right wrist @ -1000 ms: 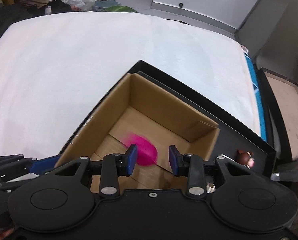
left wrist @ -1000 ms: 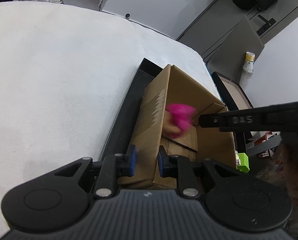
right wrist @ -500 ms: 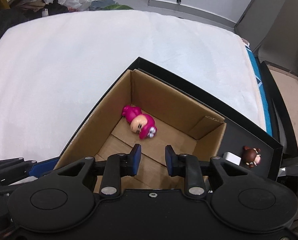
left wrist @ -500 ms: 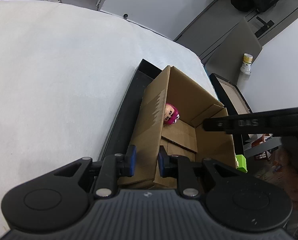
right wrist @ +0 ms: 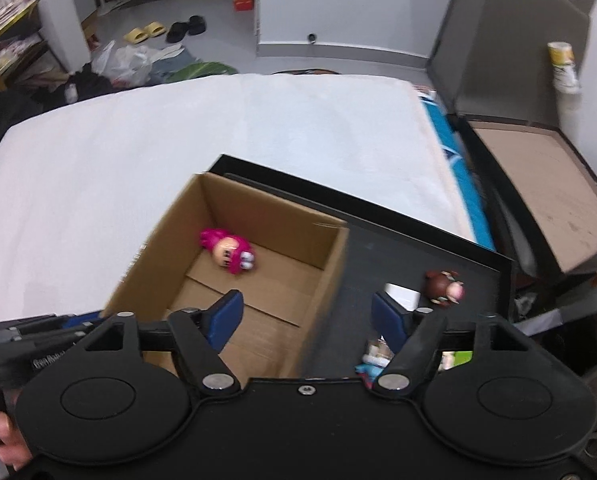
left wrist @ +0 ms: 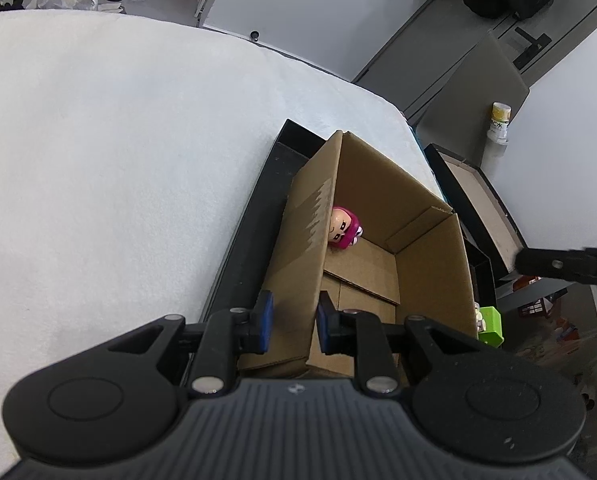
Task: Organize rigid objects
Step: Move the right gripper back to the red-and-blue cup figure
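Since the earlier frames, the pink rounded toy figure [right wrist: 228, 255] has been dropped and has come to rest on the floor of the open brown cardboard box [right wrist: 258, 216], near its far left corner, where a second ago it was only a pink blur between the right tongs' pads. The right gripper [right wrist: 307, 316] has been drawn back and across, so that the box's right wall is now seen between its blue pads, and the toy lies ahead of it and to the left, well apart from both fingertips. Its jaws are opening and stand wide, with nothing held between them.

In the left wrist view the pink figure [left wrist: 344, 227] is seen lying on its side against the box's left wall [left wrist: 298, 272], partly hidden by that wall's top edge. The left gripper [left wrist: 292, 322] is closed on the near part of this same wall, one blue pad outside the cardboard and the other inside, so the toy lies farther along the wall, beyond the tips.

The box is set inside a shallow black rectangular tray [right wrist: 402, 252] on a white padded surface [left wrist: 118, 140]. On the bare part of the tray, to the right of the box, a small brown toy figure [right wrist: 444, 286] is seen beside a white block [right wrist: 402, 294], ahead of the right gripper's right pad.
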`<state>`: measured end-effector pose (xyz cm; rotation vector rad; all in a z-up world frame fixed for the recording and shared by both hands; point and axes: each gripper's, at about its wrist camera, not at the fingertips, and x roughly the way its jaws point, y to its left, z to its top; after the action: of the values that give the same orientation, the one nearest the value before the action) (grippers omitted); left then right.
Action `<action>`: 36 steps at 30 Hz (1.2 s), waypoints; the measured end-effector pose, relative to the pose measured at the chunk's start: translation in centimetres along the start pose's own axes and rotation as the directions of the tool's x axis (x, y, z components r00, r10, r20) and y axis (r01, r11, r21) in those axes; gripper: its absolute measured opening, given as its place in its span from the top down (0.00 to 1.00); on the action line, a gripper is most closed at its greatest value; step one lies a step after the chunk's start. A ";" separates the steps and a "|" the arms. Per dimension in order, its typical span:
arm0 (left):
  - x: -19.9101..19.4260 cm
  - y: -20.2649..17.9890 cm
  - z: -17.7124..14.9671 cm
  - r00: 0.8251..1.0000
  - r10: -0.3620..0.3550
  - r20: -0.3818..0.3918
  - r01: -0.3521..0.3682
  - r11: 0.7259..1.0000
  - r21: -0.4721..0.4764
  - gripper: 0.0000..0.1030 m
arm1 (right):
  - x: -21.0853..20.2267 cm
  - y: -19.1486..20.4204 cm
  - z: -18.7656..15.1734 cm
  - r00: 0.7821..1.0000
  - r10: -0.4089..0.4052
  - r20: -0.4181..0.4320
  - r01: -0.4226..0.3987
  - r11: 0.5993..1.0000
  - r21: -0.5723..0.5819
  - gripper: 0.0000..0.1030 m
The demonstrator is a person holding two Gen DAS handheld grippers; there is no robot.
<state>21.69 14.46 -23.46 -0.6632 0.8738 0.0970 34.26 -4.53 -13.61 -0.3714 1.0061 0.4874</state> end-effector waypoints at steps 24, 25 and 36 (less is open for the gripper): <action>-0.1 -1.2 -0.2 0.994 0.109 0.025 -0.109 0.994 0.014 0.82 | 0.5 -8.5 -6.9 0.998 0.032 0.055 -0.047 0.950 0.309 0.17; -0.1 -1.2 -0.2 0.994 0.110 0.026 -0.111 0.994 0.013 0.82 | 0.9 -8.6 -7.1 0.998 0.032 0.055 -0.048 0.947 0.317 0.17; 0.3 -1.4 -0.5 0.991 0.129 0.036 -0.129 0.991 0.024 0.82 | 5.5 -7.9 -10.4 0.994 -0.061 0.092 0.024 0.933 0.360 0.18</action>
<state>21.98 12.97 -23.19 -0.5784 0.8828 0.2121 33.66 -15.24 -22.88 -0.0399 0.9633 0.2714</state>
